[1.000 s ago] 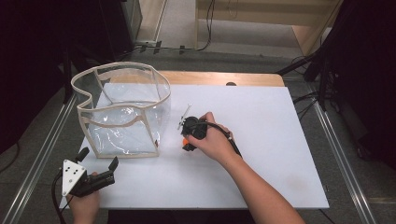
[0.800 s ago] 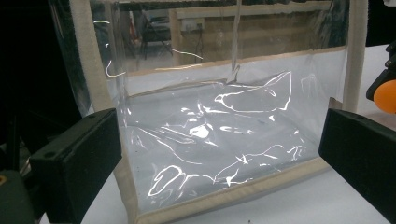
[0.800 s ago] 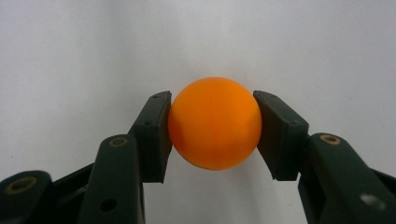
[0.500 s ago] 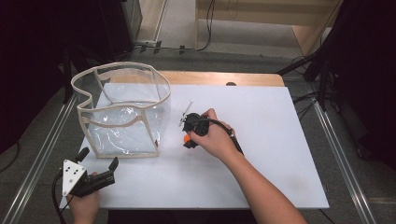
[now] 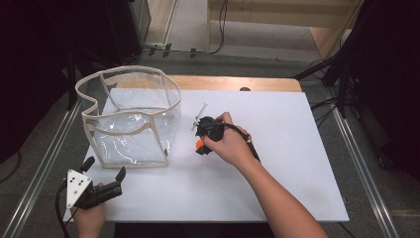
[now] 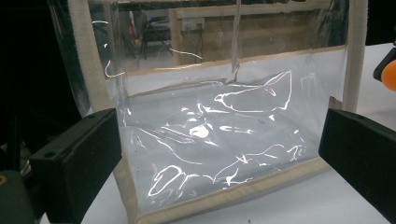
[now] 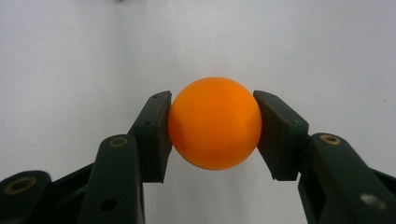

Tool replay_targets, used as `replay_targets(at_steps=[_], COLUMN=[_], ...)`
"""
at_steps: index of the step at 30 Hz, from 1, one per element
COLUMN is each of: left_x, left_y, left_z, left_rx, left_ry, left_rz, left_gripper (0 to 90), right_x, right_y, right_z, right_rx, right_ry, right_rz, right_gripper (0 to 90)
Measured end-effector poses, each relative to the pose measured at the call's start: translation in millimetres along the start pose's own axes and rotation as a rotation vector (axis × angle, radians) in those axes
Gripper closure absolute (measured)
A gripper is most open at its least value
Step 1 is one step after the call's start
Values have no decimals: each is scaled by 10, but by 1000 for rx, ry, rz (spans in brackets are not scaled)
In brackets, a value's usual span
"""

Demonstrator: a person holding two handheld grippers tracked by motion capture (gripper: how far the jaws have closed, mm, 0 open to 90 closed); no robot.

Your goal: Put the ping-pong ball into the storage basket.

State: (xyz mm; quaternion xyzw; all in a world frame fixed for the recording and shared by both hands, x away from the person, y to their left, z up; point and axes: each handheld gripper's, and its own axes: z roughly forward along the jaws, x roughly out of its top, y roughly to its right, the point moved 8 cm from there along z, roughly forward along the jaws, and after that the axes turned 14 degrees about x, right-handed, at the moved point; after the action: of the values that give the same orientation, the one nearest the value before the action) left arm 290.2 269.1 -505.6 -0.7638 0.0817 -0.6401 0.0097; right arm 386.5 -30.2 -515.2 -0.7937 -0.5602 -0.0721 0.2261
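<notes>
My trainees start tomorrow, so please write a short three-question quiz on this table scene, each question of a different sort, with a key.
1. True or false: the right gripper holds the orange ball between its jaws.
2. Which stands nearest the left gripper? A) a metal bowl B) the clear bag C) a book
3. Fill in: the left gripper's jaws stand ____, with nothing between them.

Key
1. True: both jaws press on the ball's sides.
2. B: the clear bag, upright on the white table.
3. Open.

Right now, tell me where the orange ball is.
The orange ball is clamped between the right gripper's jaws, low over the white table near its middle, just right of the clear bag in the high view.
</notes>
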Motion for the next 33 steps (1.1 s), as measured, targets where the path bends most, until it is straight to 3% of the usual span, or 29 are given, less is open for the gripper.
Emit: replay_targets(at_steps=[33], left_x=[-1], left_y=[3], left_z=[0], left_rx=[1], left_ry=[0], left_rz=[3], left_gripper=[0], right_x=[128], right_y=[-30], right_z=[-236], right_rx=[7], right_ry=[-14], right_rz=[-26], right_gripper=[475])
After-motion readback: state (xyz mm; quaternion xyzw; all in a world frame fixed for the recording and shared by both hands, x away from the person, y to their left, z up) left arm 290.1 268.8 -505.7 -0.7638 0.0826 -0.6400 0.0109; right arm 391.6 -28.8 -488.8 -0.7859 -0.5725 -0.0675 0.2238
